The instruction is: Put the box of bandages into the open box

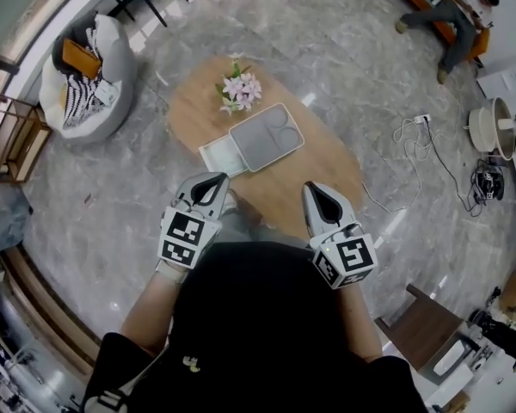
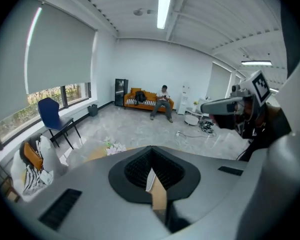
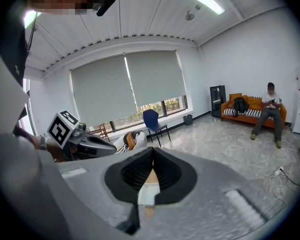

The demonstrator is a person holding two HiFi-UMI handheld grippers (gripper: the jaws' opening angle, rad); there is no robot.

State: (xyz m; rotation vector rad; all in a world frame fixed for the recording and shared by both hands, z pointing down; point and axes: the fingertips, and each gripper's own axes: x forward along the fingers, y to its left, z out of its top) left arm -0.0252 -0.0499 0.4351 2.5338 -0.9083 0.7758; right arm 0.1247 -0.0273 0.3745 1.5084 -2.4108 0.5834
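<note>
Two closed tools and one target ahead of them: that is what I have to steer by. My left hand-held gripper (image 1: 217, 179) has its jaws pressed together on nothing, and only a sliver of wood and something white shows past the pads. It hangs near the close edge of the oval counter (image 1: 322, 166).

Forward of it and slightly to its right lies a white flat piece (image 1: 217, 156), touching the near-left side of the open box (image 1: 267, 136). The open box is a grey tray with two round hollows, and its long axis runs from near-left to far-right across the counter. A bunch of flowers (image 1: 239, 89) lies just beyond it.

My right hand-held gripper (image 1: 314, 192) is likewise clamped shut and empty, and the tray lies forward and to its left.

I judge the left tool the nearer of the two to the white piece.

I cannot tell whether that white piece is the box of bandages or the tray's own lid. Its print is too small to read from the head view, both gripper views point out into the room, and my own torso hides the counter's near edge.
</note>
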